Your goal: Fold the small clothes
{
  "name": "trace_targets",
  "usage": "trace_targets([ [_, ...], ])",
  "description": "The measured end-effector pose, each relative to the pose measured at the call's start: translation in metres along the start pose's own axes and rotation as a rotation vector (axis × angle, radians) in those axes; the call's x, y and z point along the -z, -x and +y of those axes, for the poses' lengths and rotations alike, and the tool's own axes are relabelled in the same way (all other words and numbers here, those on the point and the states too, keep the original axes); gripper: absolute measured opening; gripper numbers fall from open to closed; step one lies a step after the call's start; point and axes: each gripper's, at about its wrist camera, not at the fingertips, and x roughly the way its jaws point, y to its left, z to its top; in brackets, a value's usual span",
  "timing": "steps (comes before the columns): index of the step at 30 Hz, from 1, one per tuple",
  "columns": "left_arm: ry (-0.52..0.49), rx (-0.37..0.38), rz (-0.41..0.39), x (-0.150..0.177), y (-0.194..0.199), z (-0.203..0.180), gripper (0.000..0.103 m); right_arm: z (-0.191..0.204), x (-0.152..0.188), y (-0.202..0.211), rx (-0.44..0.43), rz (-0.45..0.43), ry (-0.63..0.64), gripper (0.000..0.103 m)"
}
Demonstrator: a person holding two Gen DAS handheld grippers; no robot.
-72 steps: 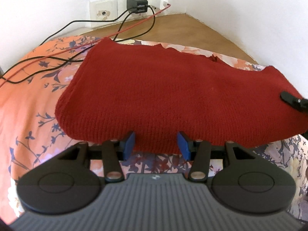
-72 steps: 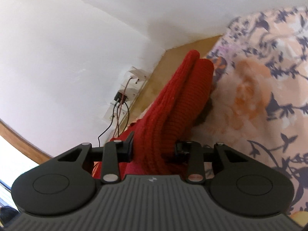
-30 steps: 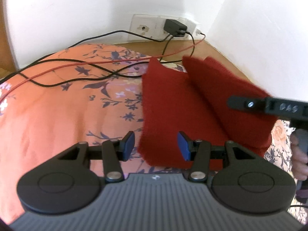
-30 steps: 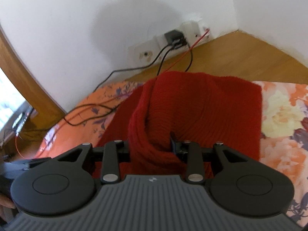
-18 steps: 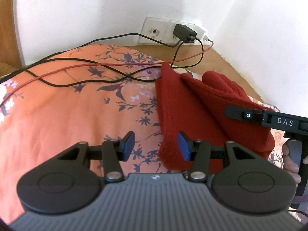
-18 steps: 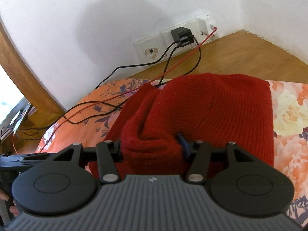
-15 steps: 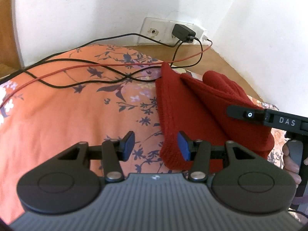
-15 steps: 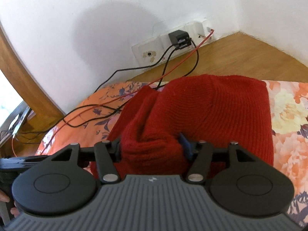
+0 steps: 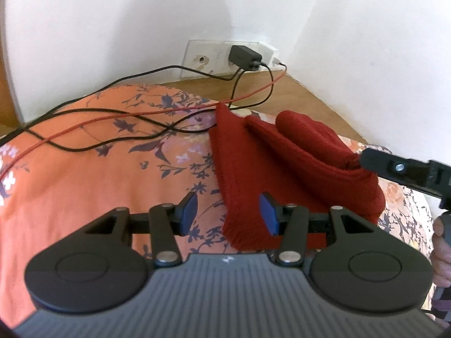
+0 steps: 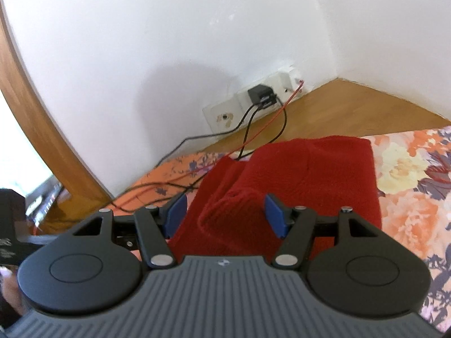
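Now the folded red garment lies between both open jaws.

My left gripper & right gripper: black linkages, blue pads, silver pivot screws, ribbed grey housing w/ round black discs.

— Can you read any lettering from where you are?

— None. My own housings carry only a small emblem at the front edge, too tiny to make out.

— And the wall plate, the charger?

— Both plain; no words, numbers or labels I can read.
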Motion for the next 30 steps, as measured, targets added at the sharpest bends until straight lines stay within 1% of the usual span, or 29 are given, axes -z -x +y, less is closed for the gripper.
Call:
trace_targets([
  [4,0.004,0.032,0.013,-0.007,-0.005,-0.006,0.051,-0.013,-0.005,0.019,0.013,-0.049,-0.034,0.069],
  [7,0.022,0.053,0.021,-0.016,-0.011,-0.012,0.051,-0.033,-0.009,0.026,0.046,-0.084,-0.077,0.069],
  [11,0.049,0.068,0.034,-0.031,-0.019,-0.022,0.051,-0.065,-0.009,0.023,0.108,-0.091,-0.143,0.068],
  [14,0.074,0.088,0.055,-0.043,-0.027,-0.028,0.051,-0.084,-0.003,0.016,0.151,-0.068,-0.164,0.068],
  [17,0.098,0.101,0.068,-0.054,-0.038,-0.036,0.051,-0.091,0.003,0.008,0.136,-0.035,-0.152,0.067],
  [20,0.117,0.113,0.088,-0.06,-0.051,-0.044,0.051,-0.091,0.009,-0.003,0.096,-0.002,-0.134,0.067],
  [23,0.152,0.132,0.12,-0.063,-0.068,-0.051,0.051,-0.084,0.015,-0.008,0.102,0.002,-0.08,0.067],
  [24,0.163,0.137,0.129,-0.063,-0.073,-0.052,0.055,-0.082,0.016,-0.009,0.105,0.002,-0.061,0.067],
  [25,0.172,0.143,0.134,-0.063,-0.078,-0.054,0.062,-0.08,0.017,-0.009,0.106,0.004,-0.046,0.067],
  [27,0.173,0.16,0.124,-0.062,-0.084,-0.057,0.062,-0.079,0.017,-0.01,0.107,0.009,-0.029,0.067],
  [30,0.168,0.17,0.131,-0.062,-0.093,-0.063,0.062,-0.08,0.017,-0.01,0.099,0.015,-0.021,0.067],
])
